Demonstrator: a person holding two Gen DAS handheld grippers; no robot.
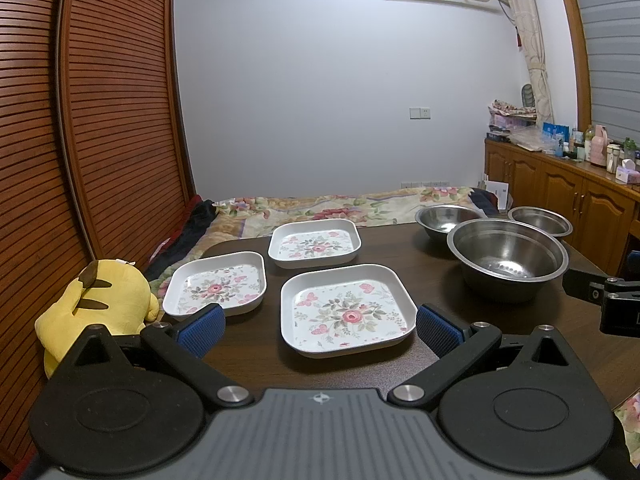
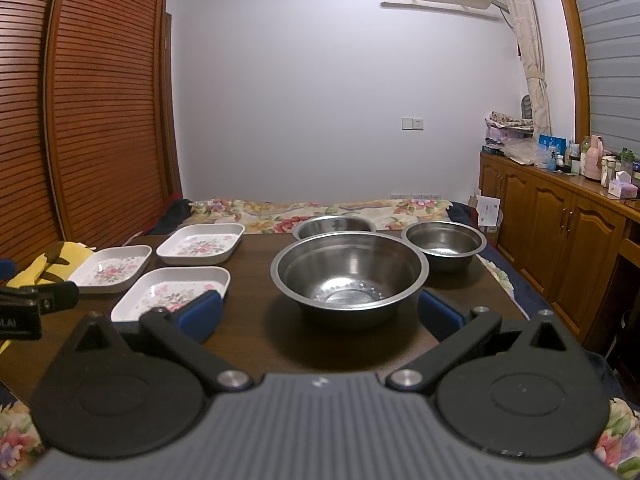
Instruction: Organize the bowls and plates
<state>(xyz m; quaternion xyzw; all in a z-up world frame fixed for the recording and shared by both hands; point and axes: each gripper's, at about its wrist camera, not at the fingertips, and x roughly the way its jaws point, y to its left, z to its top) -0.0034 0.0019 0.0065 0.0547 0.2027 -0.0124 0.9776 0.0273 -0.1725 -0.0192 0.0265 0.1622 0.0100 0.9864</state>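
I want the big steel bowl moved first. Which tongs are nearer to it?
Right. The right tongs are open with the big steel bowl straight ahead between their pads. The left tongs are open off to its left, facing the nearest floral plate.

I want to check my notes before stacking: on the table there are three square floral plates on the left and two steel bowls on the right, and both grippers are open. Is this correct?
Not quite: there are three steel bowls, not two. The right wrist view shows the large bowl in front, with one smaller bowl and another behind it. The rest holds: three floral plates, and the left gripper and right gripper are open.
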